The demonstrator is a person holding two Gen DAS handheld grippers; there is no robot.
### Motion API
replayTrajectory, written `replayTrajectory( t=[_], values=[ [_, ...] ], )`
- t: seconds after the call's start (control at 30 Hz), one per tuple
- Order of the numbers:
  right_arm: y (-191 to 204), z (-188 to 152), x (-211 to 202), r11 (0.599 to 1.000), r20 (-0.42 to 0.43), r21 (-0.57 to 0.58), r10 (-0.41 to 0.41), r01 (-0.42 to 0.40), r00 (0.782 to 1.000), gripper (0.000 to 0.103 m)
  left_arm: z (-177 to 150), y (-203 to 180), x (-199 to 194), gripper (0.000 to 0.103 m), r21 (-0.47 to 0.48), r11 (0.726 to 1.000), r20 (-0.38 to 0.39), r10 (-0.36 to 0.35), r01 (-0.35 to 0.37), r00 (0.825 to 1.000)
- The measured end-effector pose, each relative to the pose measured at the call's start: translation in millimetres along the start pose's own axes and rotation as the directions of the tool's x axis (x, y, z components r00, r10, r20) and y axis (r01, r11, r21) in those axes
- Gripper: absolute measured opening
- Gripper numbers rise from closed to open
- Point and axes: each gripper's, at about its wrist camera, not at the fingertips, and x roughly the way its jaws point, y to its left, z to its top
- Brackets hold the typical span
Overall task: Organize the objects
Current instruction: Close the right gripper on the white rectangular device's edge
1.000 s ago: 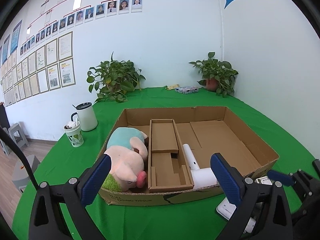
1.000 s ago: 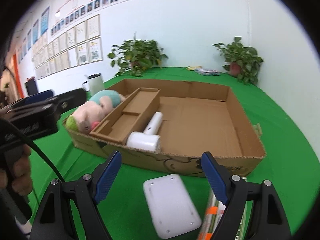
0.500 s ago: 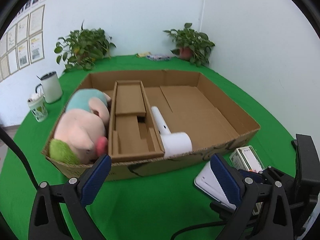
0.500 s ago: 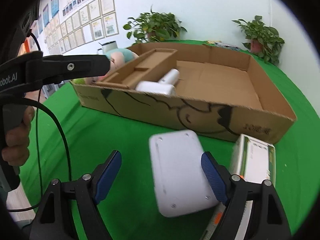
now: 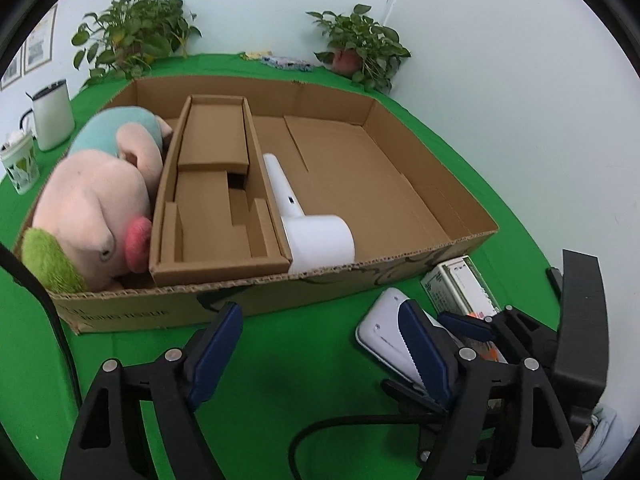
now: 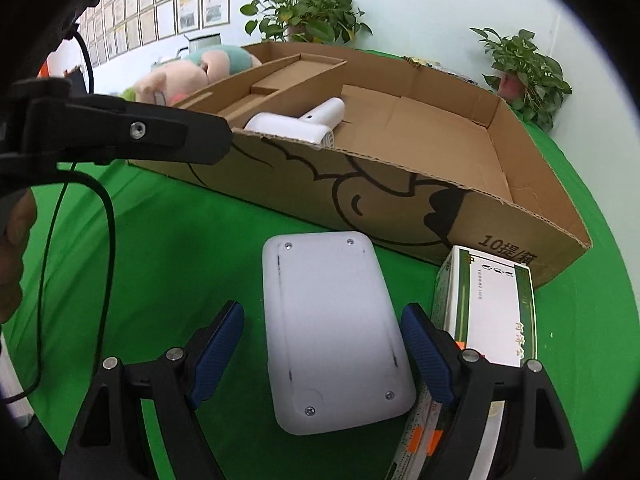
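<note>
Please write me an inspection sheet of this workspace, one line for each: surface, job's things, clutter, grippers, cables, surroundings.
Surface: green cloth over the table.
Job's things: cardboard box holds a plush pig, a cardboard insert and a white hair dryer; a white device and a green-white carton lie outside its front wall.
Clutter: white jug and a patterned cup beside the box.
Grippers: right gripper jaws closing around the white device, gaps visible on both sides; left gripper jaws closing, nothing between them.
Cables: black cable hangs from the left gripper.
Surroundings: two potted plants, framed papers on the wall.
</note>
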Motion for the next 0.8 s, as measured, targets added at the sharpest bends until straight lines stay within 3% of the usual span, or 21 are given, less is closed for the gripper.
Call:
replayTrajectory(
  t=[0.1,0.23,0.4,0.47,0.6,0.8],
  values=[
    [1,-4,0,1.000,-0.023,-0.016,-0.020,0.020,1.000,0.066,-4,2,6,0.077,0.001,1.000,-0.025,-0.029,0.029,0.999],
    [6,-21,-19,0.996,-0.018,0.004,0.095,-0.095,0.995,0.066,-13,0,7,0.077,-0.002,0.992,-0.072,-0.125,0.125,0.990],
    [7,-45,-42,0.970,-0.001,0.115,0.216,-0.214,0.976,0.071,-34,-4,12,0.077,-0.038,0.961,-0.169,-0.276,0.274,0.946],
    [4,-50,-48,0.967,0.027,0.142,0.212,-0.213,0.977,0.079,-36,-2,20,0.077,-0.059,0.955,-0.198,-0.297,0.291,0.934],
    [4,-52,-46,0.972,0.038,0.133,0.188,-0.192,0.981,0.080,-41,5,42,0.068,-0.142,0.949,-0.267,-0.310,0.281,0.913],
    [16,-52,-43,0.980,0.047,0.058,0.187,-0.190,0.981,0.080,-48,3,43,0.067,-0.146,0.947,-0.272,-0.318,0.287,0.908]
  ],
)
